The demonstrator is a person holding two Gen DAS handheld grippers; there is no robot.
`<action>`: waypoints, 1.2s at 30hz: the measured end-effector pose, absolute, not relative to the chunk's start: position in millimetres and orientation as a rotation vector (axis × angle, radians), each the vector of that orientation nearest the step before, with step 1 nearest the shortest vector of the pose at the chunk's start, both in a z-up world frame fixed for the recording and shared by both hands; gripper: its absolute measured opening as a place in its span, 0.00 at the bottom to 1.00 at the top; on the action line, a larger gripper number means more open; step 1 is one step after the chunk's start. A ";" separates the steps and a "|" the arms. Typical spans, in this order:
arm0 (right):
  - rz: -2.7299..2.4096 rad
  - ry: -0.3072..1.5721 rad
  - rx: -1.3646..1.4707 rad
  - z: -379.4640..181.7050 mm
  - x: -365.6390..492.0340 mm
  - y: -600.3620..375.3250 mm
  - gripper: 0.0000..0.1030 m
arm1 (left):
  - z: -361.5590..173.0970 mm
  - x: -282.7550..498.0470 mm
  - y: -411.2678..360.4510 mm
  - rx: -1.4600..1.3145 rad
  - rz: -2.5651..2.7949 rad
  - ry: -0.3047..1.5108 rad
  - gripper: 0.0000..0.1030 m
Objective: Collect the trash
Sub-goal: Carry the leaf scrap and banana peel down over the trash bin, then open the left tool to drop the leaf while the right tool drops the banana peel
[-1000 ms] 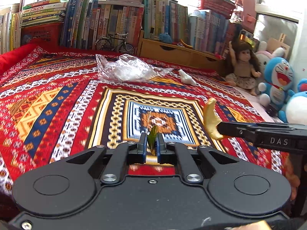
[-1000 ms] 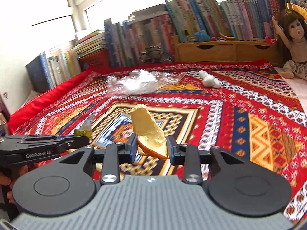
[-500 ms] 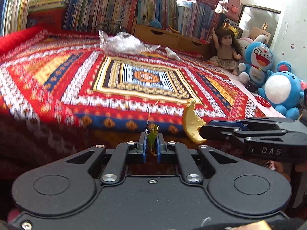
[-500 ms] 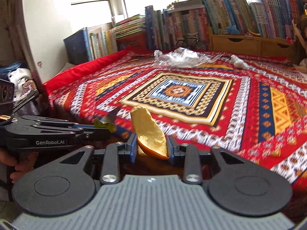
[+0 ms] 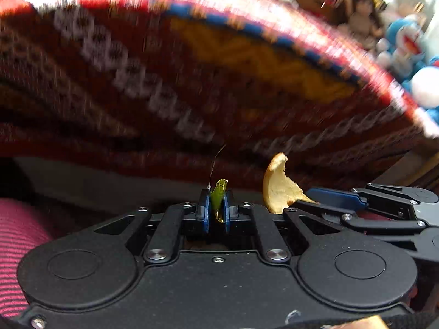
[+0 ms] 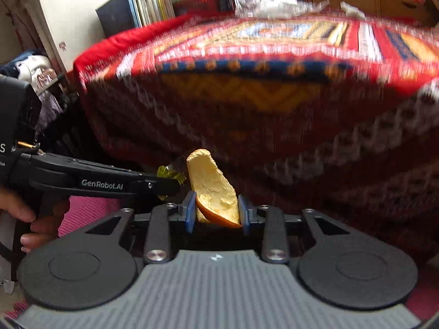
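My left gripper (image 5: 217,205) is shut on a small green wrapper (image 5: 218,196) with a thin thread trailing up from it. In the right wrist view the same wrapper (image 6: 168,175) pokes out past the left gripper's black fingers (image 6: 153,185). My right gripper (image 6: 216,213) is shut on a curved piece of orange peel (image 6: 212,189), pale pith facing up. That peel (image 5: 279,189) also shows in the left wrist view, just right of my left gripper. Both grippers hang side by side in front of the bed's draped patterned blanket (image 6: 247,115), below its top edge.
On the far side of the bed lie a crumpled clear plastic bag (image 6: 271,2) and a small white wad (image 6: 351,9). Books (image 6: 153,8) line the back. Plush toys (image 5: 408,46) and a doll (image 5: 359,19) sit at right. A hand (image 6: 30,219) grips the left handle.
Both grippers have drawn back off the bed top and sunk in front of its hanging blanket side. Each still holds its piece; the view is blurred with motion.
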State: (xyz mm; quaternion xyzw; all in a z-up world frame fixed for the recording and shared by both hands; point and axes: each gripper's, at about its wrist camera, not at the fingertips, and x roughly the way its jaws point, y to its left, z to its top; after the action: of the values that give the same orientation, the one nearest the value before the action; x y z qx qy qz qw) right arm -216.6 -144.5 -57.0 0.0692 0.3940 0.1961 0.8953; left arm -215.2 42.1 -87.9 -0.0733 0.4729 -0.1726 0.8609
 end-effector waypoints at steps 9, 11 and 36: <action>0.348 0.985 0.176 -121.8 -199.4 -139.4 0.37 | -155.1 -195.7 33.8 -0.150 -0.265 1.131 0.10; 0.320 1.013 0.192 -137.4 -192.8 -139.6 0.37 | -172.0 -192.7 31.9 -0.157 -0.244 1.150 0.10; 0.199 1.252 0.335 -245.6 -171.0 -135.8 0.41 | -279.5 -183.0 15.6 -0.119 -0.164 1.348 0.14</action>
State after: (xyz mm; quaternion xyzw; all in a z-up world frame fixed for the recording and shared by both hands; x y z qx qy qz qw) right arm -171.0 -135.8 -245.6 0.1559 0.5822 0.0926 0.7926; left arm -183.0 15.6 -279.5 -0.0551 0.6229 -0.0757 0.7767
